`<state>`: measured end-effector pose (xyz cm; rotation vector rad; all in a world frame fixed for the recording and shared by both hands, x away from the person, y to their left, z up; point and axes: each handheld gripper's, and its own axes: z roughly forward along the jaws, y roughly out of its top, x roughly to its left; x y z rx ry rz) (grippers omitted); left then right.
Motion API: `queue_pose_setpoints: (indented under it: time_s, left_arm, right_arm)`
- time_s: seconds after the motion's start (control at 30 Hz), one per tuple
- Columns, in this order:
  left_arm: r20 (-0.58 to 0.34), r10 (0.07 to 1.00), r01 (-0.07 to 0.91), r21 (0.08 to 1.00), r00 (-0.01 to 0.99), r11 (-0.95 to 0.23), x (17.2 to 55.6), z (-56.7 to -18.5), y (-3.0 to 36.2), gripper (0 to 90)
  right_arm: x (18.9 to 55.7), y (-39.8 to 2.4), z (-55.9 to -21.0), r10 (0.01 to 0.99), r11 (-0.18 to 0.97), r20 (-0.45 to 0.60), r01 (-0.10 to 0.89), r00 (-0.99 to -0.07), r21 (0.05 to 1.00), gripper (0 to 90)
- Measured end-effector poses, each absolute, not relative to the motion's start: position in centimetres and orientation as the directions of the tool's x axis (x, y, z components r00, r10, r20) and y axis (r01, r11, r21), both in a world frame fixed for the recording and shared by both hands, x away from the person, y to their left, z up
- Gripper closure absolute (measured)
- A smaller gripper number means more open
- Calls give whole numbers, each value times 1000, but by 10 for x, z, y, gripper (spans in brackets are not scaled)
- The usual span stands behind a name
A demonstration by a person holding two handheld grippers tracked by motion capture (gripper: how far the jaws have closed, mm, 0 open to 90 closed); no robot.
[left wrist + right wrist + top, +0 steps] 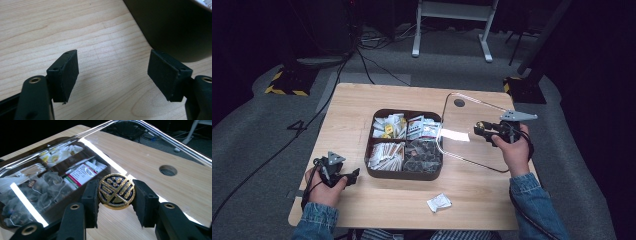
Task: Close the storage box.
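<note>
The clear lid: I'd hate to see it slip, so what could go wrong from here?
1. The right hand-held gripper holds the clear lid only by its round gold knob, tilted over the table; it could twist or slide out.
2. Its lower edge hangs beside the compartment box and could catch its rim.
3. The left hand-held gripper stands open, steadying nothing.

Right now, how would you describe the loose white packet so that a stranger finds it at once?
Start from the dark compartmented box in the middle of the wooden table. Go toward the person's edge: the white packet lies alone on bare wood, crumpled, the one packet outside the box.
</note>
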<state>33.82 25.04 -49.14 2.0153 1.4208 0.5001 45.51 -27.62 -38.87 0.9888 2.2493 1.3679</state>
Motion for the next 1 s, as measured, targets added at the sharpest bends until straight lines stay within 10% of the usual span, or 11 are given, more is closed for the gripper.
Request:
queue_pose_setpoints:
  time_s: [1.0]
  left_arm:
    - [-28,927,677,692,373,-252,344,-505,254,162]
  right_arm:
    - [464,-163,-374,567,404,70,352,-820,844,587]
